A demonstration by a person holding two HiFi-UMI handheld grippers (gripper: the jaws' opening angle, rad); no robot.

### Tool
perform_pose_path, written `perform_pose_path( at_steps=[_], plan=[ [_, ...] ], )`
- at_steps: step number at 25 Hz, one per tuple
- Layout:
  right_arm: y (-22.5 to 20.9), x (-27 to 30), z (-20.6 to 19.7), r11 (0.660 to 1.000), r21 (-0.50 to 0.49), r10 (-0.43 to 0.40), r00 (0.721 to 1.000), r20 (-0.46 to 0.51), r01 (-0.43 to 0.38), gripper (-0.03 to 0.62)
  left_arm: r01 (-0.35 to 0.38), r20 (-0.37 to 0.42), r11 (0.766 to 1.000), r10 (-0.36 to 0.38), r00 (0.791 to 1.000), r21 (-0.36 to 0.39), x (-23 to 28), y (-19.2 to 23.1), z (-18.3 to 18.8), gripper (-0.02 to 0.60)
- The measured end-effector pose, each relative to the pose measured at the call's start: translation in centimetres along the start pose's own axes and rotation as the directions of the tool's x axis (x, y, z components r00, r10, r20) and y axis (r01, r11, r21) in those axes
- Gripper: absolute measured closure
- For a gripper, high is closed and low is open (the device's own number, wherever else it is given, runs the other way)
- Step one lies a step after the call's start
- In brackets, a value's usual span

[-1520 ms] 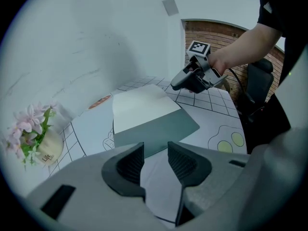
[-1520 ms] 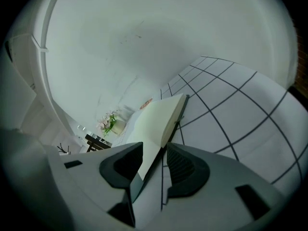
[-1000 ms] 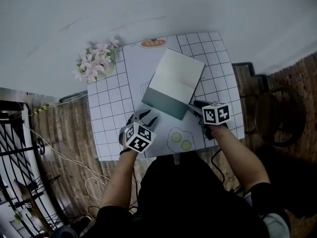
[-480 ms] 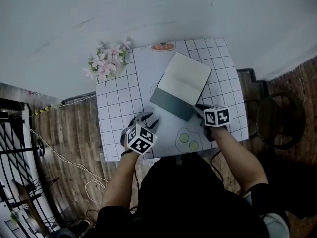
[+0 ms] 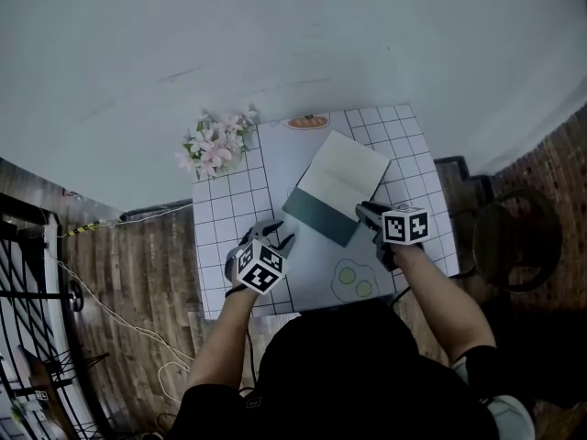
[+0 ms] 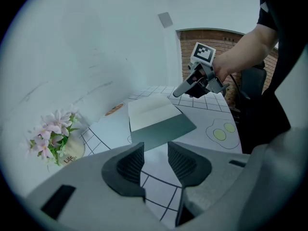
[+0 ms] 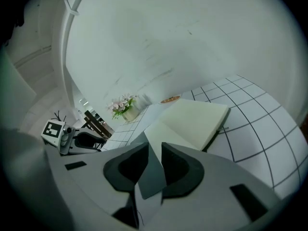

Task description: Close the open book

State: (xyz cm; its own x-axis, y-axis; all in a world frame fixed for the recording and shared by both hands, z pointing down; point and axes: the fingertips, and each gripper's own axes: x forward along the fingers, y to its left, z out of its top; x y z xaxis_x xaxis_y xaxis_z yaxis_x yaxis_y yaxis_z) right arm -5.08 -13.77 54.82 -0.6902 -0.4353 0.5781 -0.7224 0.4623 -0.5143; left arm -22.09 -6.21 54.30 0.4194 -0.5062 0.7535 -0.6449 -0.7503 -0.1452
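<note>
Pale wall (image 5: pixel 275 44) fills the top of the head view, with wooden floor (image 5: pixel 138 273) at left and below it. The table (image 5: pixel 220 218) has a white cloth with a black grid.

The open book (image 5: pixel 347 174) lies on the far right half of the table, set at an angle, cream pages up. Its dark green cover (image 5: pixel 321 216) is spread toward the person. In the right gripper view the cover's near edge is lifted off the cloth and runs up between that gripper's jaws.

The right gripper (image 5: pixel 362 211) is at the book's near right corner. Its jaws are closing with the cover edge between them. The cover sits against one pad and a slit of gap shows at the other, so it is not clamped yet.

The left gripper (image 6: pixel 155 150) hangs over the near left part of the table, just beside the cover's corner and apart from it. Its jaws are spread with nothing between them, only grid cloth below.

Pink flowers (image 5: pixel 213 149) in a small pot (image 6: pixel 67 153) stand at the far left corner of the table, well apart from the book. An orange print (image 5: pixel 307 122) is on the cloth at the far edge. A fried-egg print (image 5: pixel 353 280) is at the near edge, below the right gripper.
</note>
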Motion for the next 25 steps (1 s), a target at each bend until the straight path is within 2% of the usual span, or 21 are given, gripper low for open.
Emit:
perform_pose_path(
  at_steps=[5,7,8,11,15,17,18,21,25],
  plan=[
    [-2.0,0.5,0.3,0.999,-0.039,0.007,0.998,-0.065,-0.009,0.496,-0.009,-0.013,0.999,0.009,1.000,-0.041,1.2,-0.2,1.7,0.421],
    [-3.5,0.2,-1.9,0.998,-0.068,-0.014,0.989,-0.147,0.004,0.484,-0.007,-0.031,0.998,0.005,1.000,-0.059,2.0,-0.7,1.8,0.420],
    [-4.3,0.0,-3.4,0.994,-0.113,-0.036,0.979,-0.203,0.014,0.477,-0.006,-0.040,0.997,0.003,0.999,-0.071,2.5,-1.1,1.8,0.421],
    [-6.4,-0.4,-6.7,0.963,-0.271,-0.095,0.942,-0.322,0.004,0.476,-0.001,-0.067,0.995,-0.006,0.998,-0.096,3.7,-2.5,1.9,0.421],
    [-6.5,-0.2,-6.9,0.898,-0.436,-0.118,0.924,-0.364,-0.058,0.497,0.001,-0.112,0.995,-0.012,0.994,-0.097,5.1,-4.4,2.1,0.420],
    [-6.0,-0.1,-6.6,0.837,-0.539,-0.129,0.921,-0.366,-0.097,0.465,-0.012,-0.130,0.995,-0.001,0.991,-0.103,5.7,-5.2,2.4,0.422],
    [-5.7,-0.1,-6.4,0.790,-0.602,-0.138,0.921,-0.364,-0.119,0.461,-0.021,-0.135,0.994,0.006,0.991,-0.112,6.0,-5.7,2.6,0.420],
    [-5.0,0.5,-5.9,0.603,-0.773,-0.158,0.919,-0.361,-0.200,0.430,-0.043,-0.138,0.988,0.023,0.990,-0.147,6.7,-6.9,3.2,0.420],
    [-4.6,1.2,-5.8,0.379,-0.877,-0.167,0.910,-0.379,-0.295,0.416,-0.076,-0.153,0.978,0.047,0.987,-0.194,6.8,-8.7,3.1,0.420]
  ],
)
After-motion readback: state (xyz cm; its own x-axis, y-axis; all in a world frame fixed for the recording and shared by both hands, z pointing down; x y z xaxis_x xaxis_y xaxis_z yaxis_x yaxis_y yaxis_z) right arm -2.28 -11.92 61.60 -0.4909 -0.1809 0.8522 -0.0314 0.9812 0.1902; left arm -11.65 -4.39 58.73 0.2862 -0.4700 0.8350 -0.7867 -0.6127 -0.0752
